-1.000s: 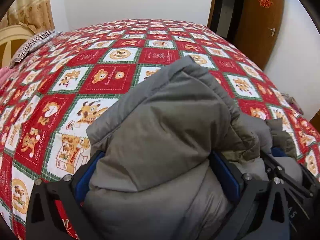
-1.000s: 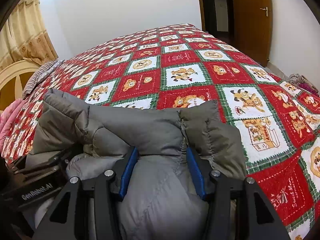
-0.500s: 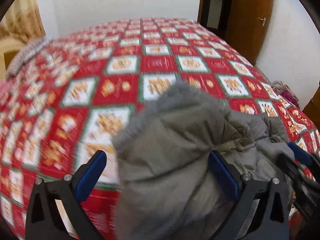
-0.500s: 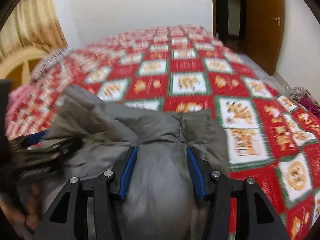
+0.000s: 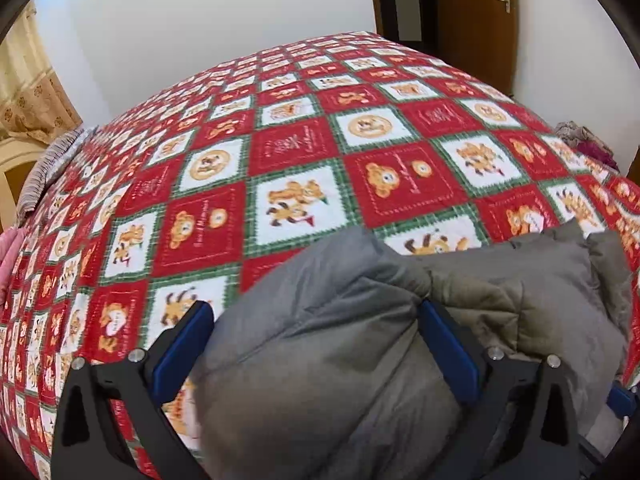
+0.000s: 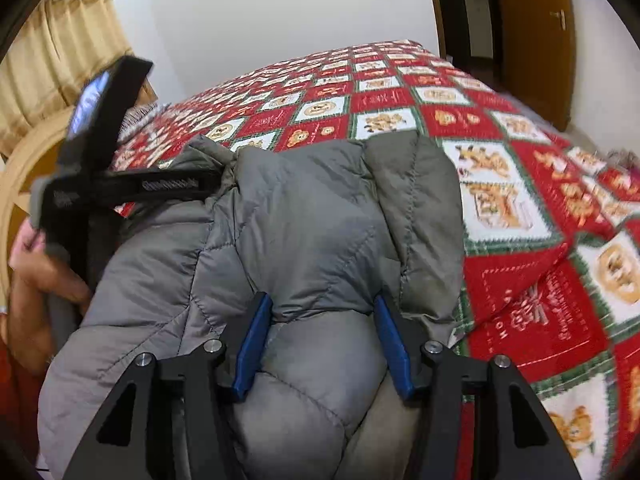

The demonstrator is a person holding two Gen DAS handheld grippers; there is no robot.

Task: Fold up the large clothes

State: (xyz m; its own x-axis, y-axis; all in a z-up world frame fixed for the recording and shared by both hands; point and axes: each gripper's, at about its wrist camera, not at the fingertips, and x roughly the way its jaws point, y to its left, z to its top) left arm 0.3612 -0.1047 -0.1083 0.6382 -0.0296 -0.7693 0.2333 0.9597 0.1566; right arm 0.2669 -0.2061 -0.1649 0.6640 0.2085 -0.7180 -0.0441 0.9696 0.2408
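A grey quilted puffer jacket (image 5: 340,360) lies bunched at the near edge of the bed. In the left wrist view my left gripper (image 5: 316,316) has its blue pads wide apart with a thick fold of the jacket bulging between them. In the right wrist view my right gripper (image 6: 322,308) is shut on another thick fold of the jacket (image 6: 304,240). The left gripper's black body (image 6: 120,184) shows at the jacket's left side there, with the person's hand (image 6: 36,276) behind it.
The bed is covered by a red, white and green bear-print quilt (image 5: 304,152). A striped cloth (image 5: 48,164) and a beige headboard (image 5: 16,160) are at the left. A brown door (image 5: 472,20) stands at the back right, with clothes on the floor (image 5: 588,144) nearby.
Both grippers have swung with the jacket, which has shifted right in the left view. The left gripper's body has risen and tilted in the right wrist view.
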